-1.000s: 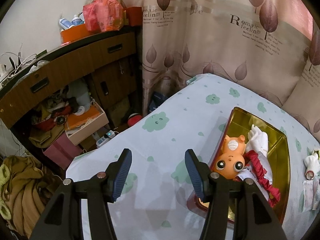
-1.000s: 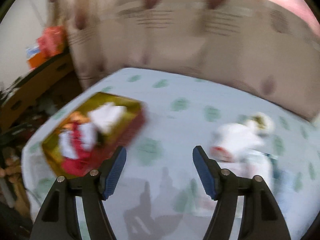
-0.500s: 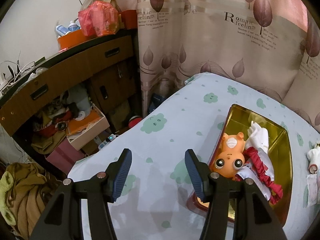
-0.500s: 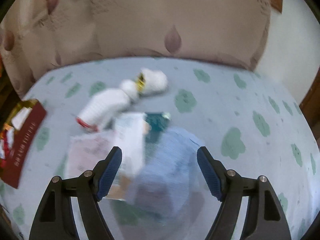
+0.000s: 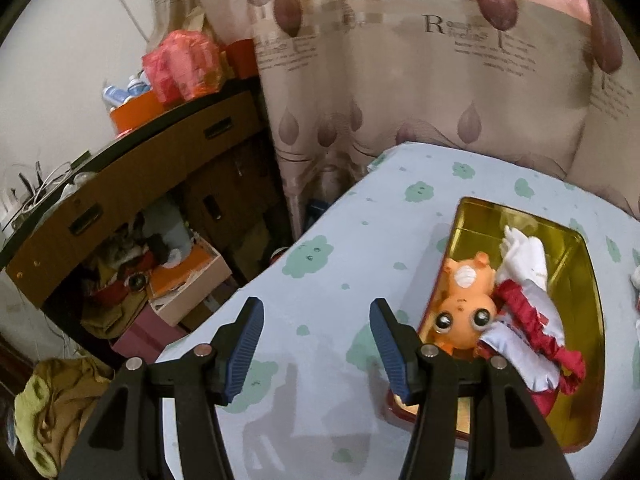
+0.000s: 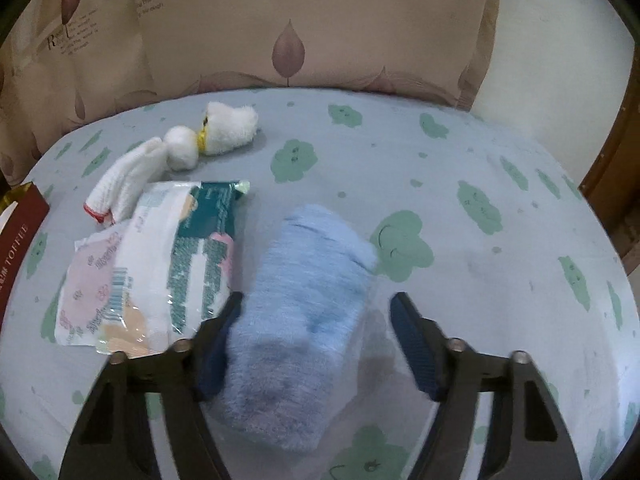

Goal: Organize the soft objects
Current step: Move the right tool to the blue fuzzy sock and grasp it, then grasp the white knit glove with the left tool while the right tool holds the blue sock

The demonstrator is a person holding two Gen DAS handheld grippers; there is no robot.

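Only the left wrist view shows the gold tin, which lies just right of the left claw on the bed. Inside it lie an orange plush toy, a white glove and a red-frilled cloth. The left claw is released, its jaws spread over bare sheet, holding nothing.

Only the right wrist view shows the blue fluffy towel, rolled and lying between the spread jaws of the right claw. The left finger touches its side; the right finger stands apart from it, so the claw is released, not clenched. Just left of this claw lies a plastic packet, and ahead-left a small white glove and a white plush piece. The tin's red edge shows at far left.

Half a second ago the towel lay ahead of the right claw; now the claw straddles it. The left claw has barely shifted.
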